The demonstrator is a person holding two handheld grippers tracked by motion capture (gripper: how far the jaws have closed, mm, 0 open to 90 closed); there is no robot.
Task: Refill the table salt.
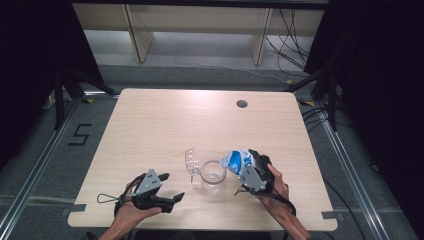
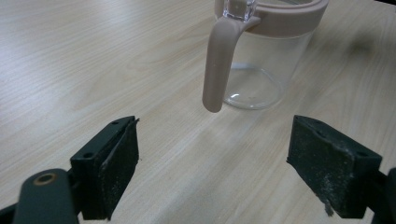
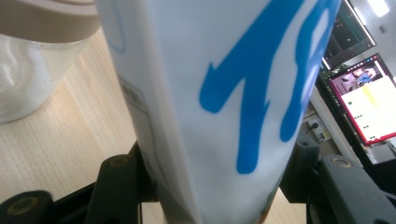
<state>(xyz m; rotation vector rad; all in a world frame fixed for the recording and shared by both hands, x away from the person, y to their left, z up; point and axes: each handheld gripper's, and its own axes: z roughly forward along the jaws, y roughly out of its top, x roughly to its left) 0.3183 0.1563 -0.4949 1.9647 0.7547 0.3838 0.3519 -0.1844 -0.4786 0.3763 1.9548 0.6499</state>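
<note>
High view: the right gripper point(image 1: 248, 167) clamps a white-and-blue bag point(image 1: 237, 161), tilting it over the mouth of a clear jar point(image 1: 213, 176) that stands near the front middle of the wooden table point(image 1: 165, 120). The jar's hinged lid point(image 1: 191, 160) stands open on its left. The left gripper point(image 1: 171, 187) rests near the jar's left, its 2 jaws spread wide with nothing between them.
</note>
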